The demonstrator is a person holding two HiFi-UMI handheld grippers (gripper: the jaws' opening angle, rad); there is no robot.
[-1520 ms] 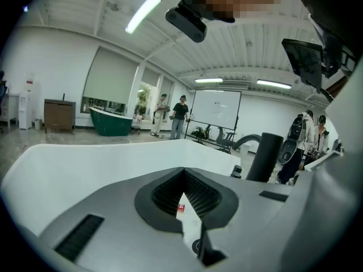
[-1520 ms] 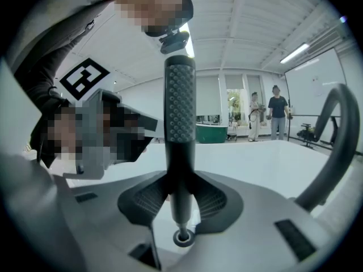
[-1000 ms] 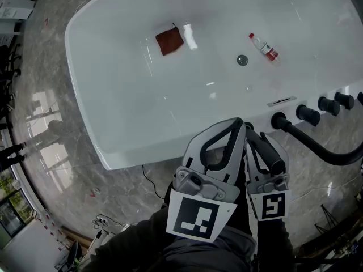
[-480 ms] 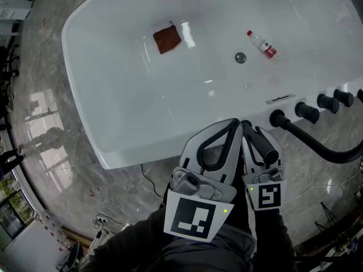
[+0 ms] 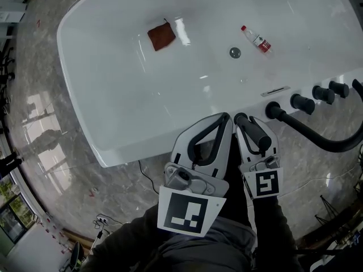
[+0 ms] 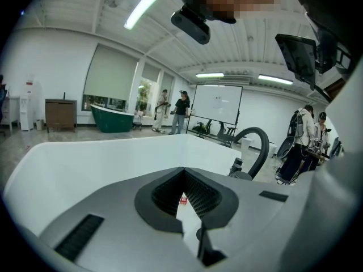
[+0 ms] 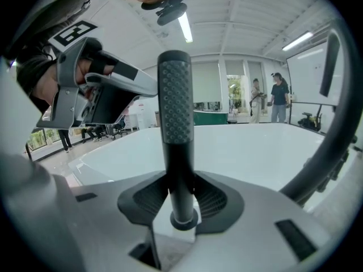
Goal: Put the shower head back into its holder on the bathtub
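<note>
Shower head (image 7: 174, 123) upright in the right gripper (image 7: 180, 205), jaws clamped on the lower part of its black stem. Grip low on the stem leaves the head end free, which should suit seating it later. From where I stand it sits just outside the near wall of the bathtub (image 5: 76, 78), close to the person's body and not yet at the ledge.

Left gripper (image 5: 224, 120) rides just beside the right one, tips drawn together with nothing between them. It seems idle, kept close only to stay out of the way.

Hose (image 5: 317, 140) arcs from a black fitting (image 5: 274, 111) on the tub ledge out to the right. Judgement: that fitting is probably the holder, since the hose rises from it. It is near the right gripper, slightly ahead and to its right.

Count:
- grippers: 2
- shower head: 1
- hose: 1
- black fittings on ledge: 4 plainly seen, including the hose one; a fifth cut by the frame edge
- brown cloth (image 5: 161, 36) in the tub: 1
- bottle (image 5: 256, 39), lying down: 1
- drain (image 5: 235, 52): 1
</note>
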